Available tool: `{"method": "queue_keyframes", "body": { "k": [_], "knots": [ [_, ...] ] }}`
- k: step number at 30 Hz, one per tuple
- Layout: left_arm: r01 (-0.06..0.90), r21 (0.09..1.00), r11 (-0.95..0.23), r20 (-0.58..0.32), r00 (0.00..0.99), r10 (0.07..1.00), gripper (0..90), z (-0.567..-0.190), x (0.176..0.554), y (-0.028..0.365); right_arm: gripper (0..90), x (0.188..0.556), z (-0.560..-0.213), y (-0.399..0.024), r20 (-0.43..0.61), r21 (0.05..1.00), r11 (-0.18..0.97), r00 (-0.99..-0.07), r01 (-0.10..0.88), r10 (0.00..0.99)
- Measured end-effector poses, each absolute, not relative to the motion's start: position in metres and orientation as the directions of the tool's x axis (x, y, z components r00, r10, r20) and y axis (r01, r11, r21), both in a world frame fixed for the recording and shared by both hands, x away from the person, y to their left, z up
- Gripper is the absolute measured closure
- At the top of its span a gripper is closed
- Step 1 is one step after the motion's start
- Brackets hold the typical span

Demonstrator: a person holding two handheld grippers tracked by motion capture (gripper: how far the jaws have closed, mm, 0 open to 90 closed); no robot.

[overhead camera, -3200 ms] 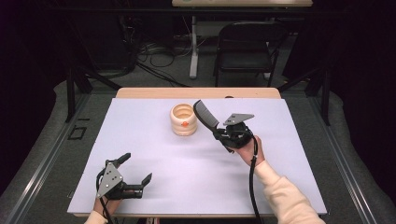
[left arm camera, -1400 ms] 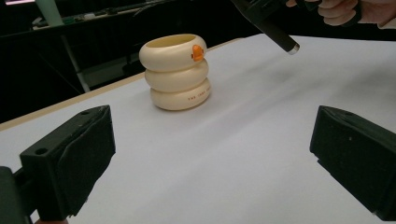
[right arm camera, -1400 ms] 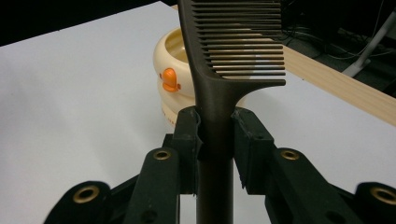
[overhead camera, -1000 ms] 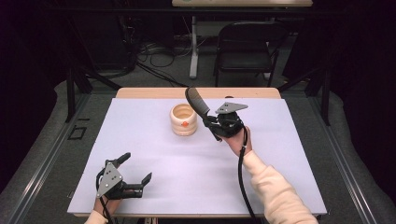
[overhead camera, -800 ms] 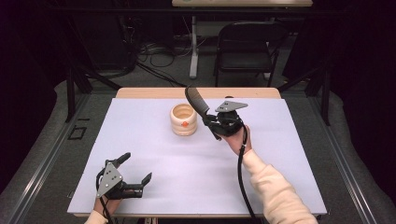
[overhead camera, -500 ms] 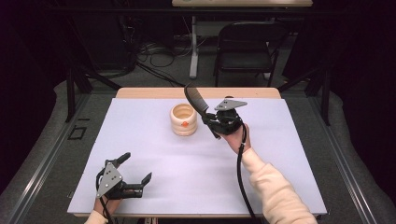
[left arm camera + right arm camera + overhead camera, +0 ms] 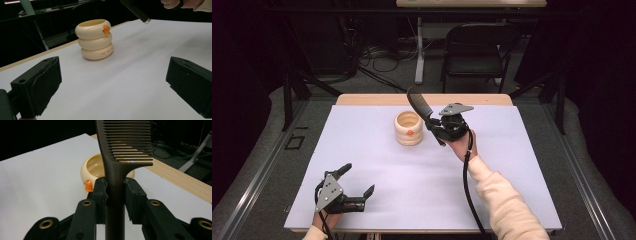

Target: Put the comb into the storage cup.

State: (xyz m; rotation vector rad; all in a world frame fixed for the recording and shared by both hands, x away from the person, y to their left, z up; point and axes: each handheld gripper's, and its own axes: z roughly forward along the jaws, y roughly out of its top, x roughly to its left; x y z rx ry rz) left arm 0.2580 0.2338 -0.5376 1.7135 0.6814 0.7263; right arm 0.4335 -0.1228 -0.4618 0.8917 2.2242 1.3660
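So we've got the comb point(image 7: 117, 165) pinched between the 2 jaws of the right gripper point(image 7: 115, 192), grabbed right where the handle meets the teeth. That spot makes sense to us: it's the stiff part, so the comb won't swing around, and the handle end sticks out below the gripper where you can see it poking into the left gripper view. The comb is up in the air, tilted, toothed end pointing up and away from the person, hanging just beside and above the cream holder point(image 7: 408, 128), a stack-of-rings shaped cup with a little orange dot on its side. Our guess is the comb is meant to go into that open top, so it'll need turning to get one end down first.

The left gripper point(image 7: 357, 186) sits near the front edge of the white table point(image 7: 512, 165), well apart from the cup, jaws spread with nothing between them. Looks parked there to stay out of the way.
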Motion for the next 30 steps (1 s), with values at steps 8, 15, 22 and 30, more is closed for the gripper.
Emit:
{"method": "queue_keyframes", "body": {
  "k": [8, 15, 22, 30],
  "knots": [
    [0.081, 0.969, -0.234, 0.127, 0.647, 0.752, 0.1, -0.538, 0.258, 0.234, 72.1, 0.438, -0.463, -0.120, 0.006, 0.891, 0.325, -0.725, 0.317, 0.689],
    [0.081, 0.969, -0.234, 0.128, 0.647, 0.752, 0.0, -0.538, 0.258, 0.234, 72.1, 0.440, -0.461, -0.117, 0.006, 0.894, 0.322, -0.728, 0.312, 0.686],
    [0.082, 0.969, -0.233, 0.126, 0.647, 0.752, 0.0, -0.538, 0.258, 0.234, 72.1, 0.442, -0.458, -0.113, 0.001, 0.896, 0.325, -0.733, 0.303, 0.681],
    [0.080, 0.969, -0.233, 0.127, 0.647, 0.752, 0.1, -0.537, 0.258, 0.234, 72.1, 0.444, -0.455, -0.108, -0.006, 0.901, 0.324, -0.737, 0.290, 0.676]
  ]
}}
